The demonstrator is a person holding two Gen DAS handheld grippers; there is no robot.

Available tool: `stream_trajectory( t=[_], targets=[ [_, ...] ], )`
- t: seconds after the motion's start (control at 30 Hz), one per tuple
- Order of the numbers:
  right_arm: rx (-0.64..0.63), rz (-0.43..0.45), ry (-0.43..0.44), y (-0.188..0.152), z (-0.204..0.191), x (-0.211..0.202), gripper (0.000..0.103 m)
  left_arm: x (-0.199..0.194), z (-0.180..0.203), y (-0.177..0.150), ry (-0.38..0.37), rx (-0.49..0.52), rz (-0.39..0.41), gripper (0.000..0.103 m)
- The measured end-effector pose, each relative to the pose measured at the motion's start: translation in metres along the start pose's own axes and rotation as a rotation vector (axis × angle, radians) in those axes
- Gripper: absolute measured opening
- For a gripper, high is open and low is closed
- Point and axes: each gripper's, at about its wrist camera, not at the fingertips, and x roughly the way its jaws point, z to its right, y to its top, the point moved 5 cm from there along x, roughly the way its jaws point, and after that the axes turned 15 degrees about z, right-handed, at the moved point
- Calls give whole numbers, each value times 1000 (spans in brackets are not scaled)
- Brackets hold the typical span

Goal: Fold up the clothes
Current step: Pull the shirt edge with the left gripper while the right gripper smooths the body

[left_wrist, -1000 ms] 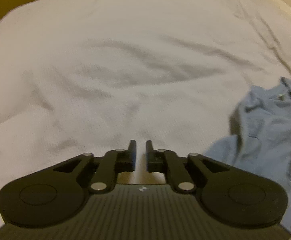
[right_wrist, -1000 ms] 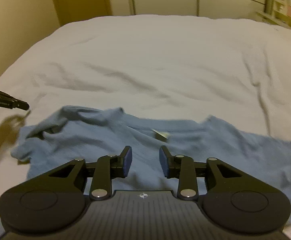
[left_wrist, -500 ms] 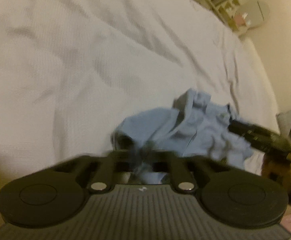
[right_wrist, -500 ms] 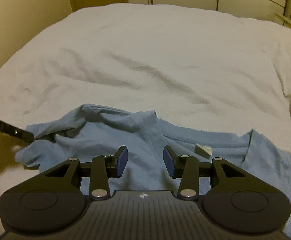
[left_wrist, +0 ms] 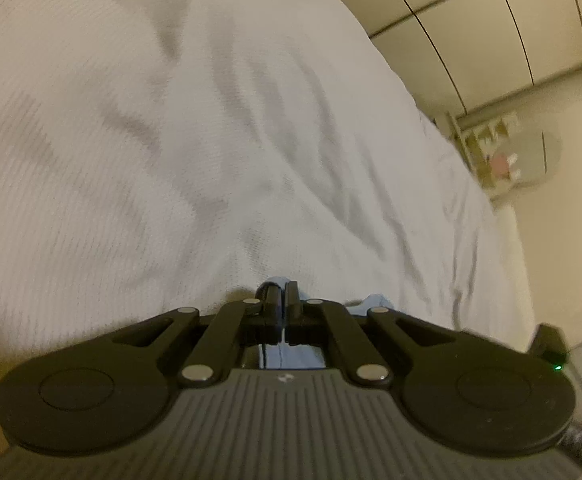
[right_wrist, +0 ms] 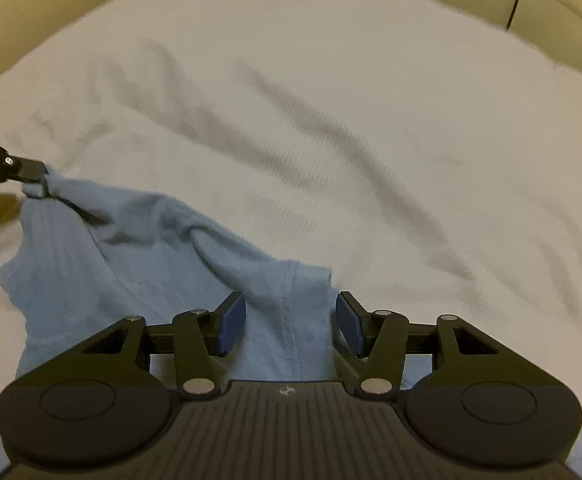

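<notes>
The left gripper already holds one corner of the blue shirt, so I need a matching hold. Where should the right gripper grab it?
Grip the seamed fold of the blue shirt lying between the open right gripper fingers, coming straight forward and down. The left gripper pinches the far-left corner, so this probably stretches the edge.

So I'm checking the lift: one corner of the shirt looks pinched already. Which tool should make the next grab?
Right. The right tool is open with a shirt seam between its fingers, so it likely only needs to close. The left tool is already shut on the shirt's other corner.

Light blue shirt (right_wrist: 139, 264); white ribbed bedsheet (right_wrist: 331, 100); black right gripper (right_wrist: 291, 322), blue pads (right_wrist: 233, 326).
</notes>
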Motion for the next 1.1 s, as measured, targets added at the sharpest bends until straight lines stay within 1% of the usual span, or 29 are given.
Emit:
stream_trajectory(
  t=[0.07,0.1,0.17,0.2,0.23,0.27,0.3,0.37,0.43,0.53,0.6,0.63,0.67,0.7,0.73,0.77,0.83,0.87,0.9,0.93,0.97,1.07,1.1],
  targets=[
    [15,1,-11,3,3,8,50,-1,-9,3,17,-96,40,0],
    [26,24,-35,6,6,8,49,-2,-13,4,29,-136,65,0],
    [52,98,-109,14,13,2,49,-6,-17,11,69,-164,144,0],
    [66,122,-125,16,15,-1,49,-9,-18,14,79,-161,164,0],
    [80,137,-127,18,15,-5,49,-11,-16,17,82,-136,170,4],
    [72,150,-119,19,13,-9,49,-14,-9,18,81,-73,166,11],
    [47,156,-101,19,7,-12,49,-16,0,19,73,1,157,14],
    [-6,152,-57,15,-6,-15,49,-16,30,14,15,230,103,30],
    [-59,133,-12,7,-19,-14,49,-9,61,-3,-28,518,25,35],
    [-134,108,49,-4,-38,-11,49,11,81,-29,-72,846,-93,35],
    [-177,103,74,-6,-46,-8,49,24,92,-45,-100,1050,-175,34],
    [-200,98,85,-6,-50,-7,49,30,90,-50,-109,1097,-222,25],
    [-223,91,95,-7,-52,-4,49,35,86,-54,-112,1126,-275,2],
    [-240,81,104,-6,-54,-1,49,34,78,-53,-108,1127,-297,0],
    [-254,69,113,-5,-56,2,49,35,76,-45,-93,1093,-270,0],
    [-268,72,94,-2,-55,5,49,36,74,-36,-77,1049,-235,0],
    [-282,94,9,5,-49,10,49,36,74,-11,-31,898,-127,1],
    [-251,101,-36,9,-44,12,49,37,72,-3,3,857,-89,1],
    [-208,108,-57,12,-40,12,49,37,70,3,41,831,-57,1],
    [-165,114,-65,14,-39,10,49,36,66,8,71,809,-41,1],
    [-154,117,-53,14,-41,9,49,33,63,12,96,786,-28,3],
    [-182,118,27,9,-56,3,49,14,47,16,118,714,-24,9],
    [-198,106,67,5,-62,4,49,5,43,15,115,694,-27,10]
  ],
)
